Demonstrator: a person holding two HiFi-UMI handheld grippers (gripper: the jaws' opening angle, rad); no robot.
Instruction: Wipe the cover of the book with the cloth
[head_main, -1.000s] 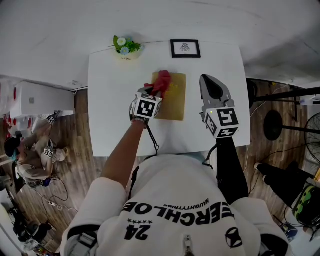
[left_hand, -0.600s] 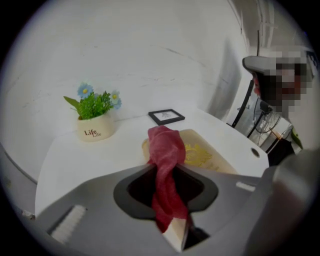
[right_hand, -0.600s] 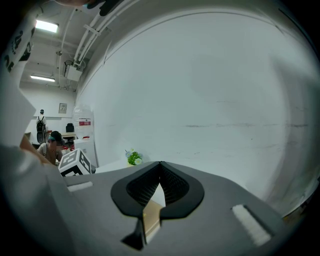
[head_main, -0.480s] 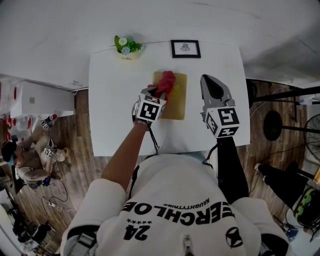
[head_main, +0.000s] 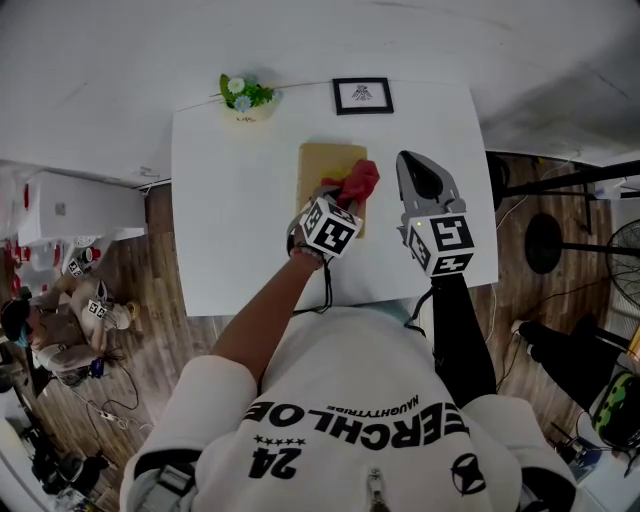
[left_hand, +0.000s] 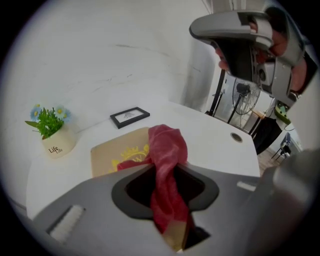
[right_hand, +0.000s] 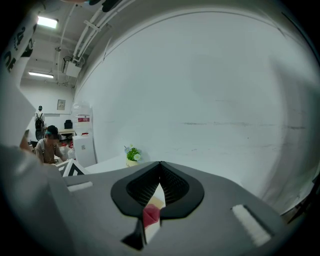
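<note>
A tan book with a yellow emblem lies flat in the middle of the white table. My left gripper is shut on a red cloth, which rests bunched on the book's right side. In the left gripper view the cloth runs up between the jaws and drapes onto the book. To the right of the book my right gripper hovers over the table. Its jaws meet at the tips with nothing between them.
A small pot of flowers and a black picture frame stand at the table's far edge. A round hole sits in the tabletop to the right. Stands and a fan occupy the floor on the right.
My left gripper has dragged the red cloth from the book's far left corner across to its right side and closer to me. The right gripper has stayed put.
</note>
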